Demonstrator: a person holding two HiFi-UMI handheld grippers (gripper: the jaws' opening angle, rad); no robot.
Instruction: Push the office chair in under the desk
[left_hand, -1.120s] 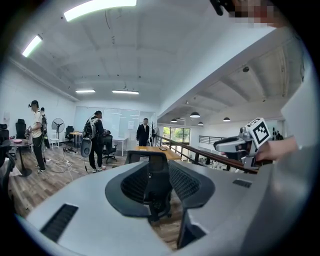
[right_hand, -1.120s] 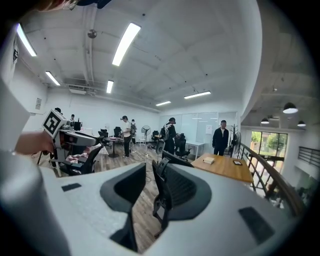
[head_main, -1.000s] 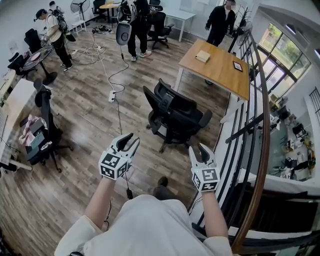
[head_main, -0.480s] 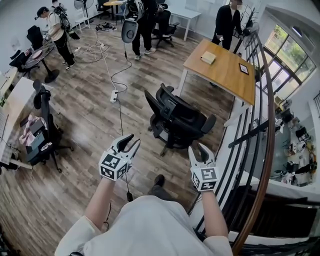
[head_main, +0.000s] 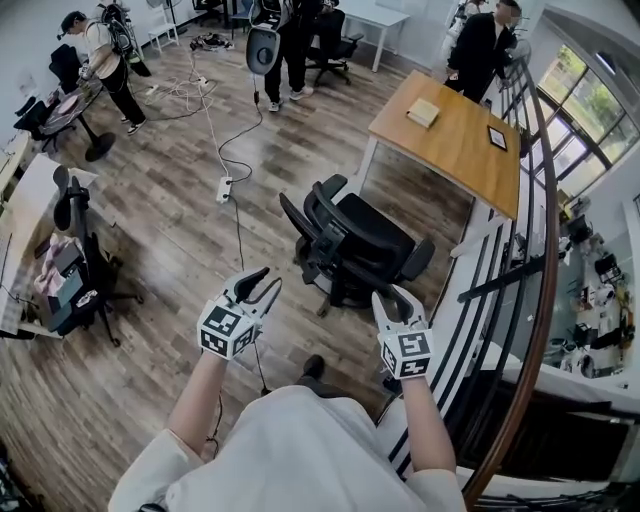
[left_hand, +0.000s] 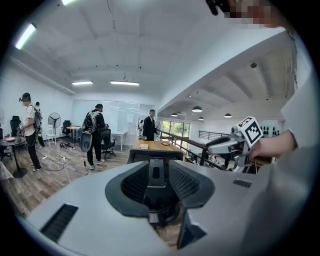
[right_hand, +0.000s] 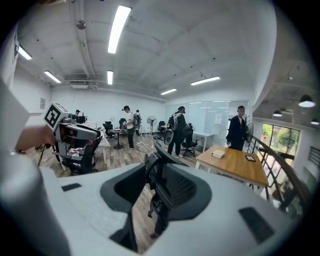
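Both claws sit nearer the chair (head_main: 365, 238) than a second ago. Left claw (head_main: 265, 283), lower centre-left: jaws part open, nothing held. Chair is mid-frame on open floor (head_main: 180, 230), lower left of the desk (head_main: 455, 150), not under it. Right claw (head_main: 392, 297), just below chair: part open, empty, no contact visible. Desk is upper right, beside railing (head_main: 530, 200).

Overhead, 2 level; common chair (head_main: 362, 238)
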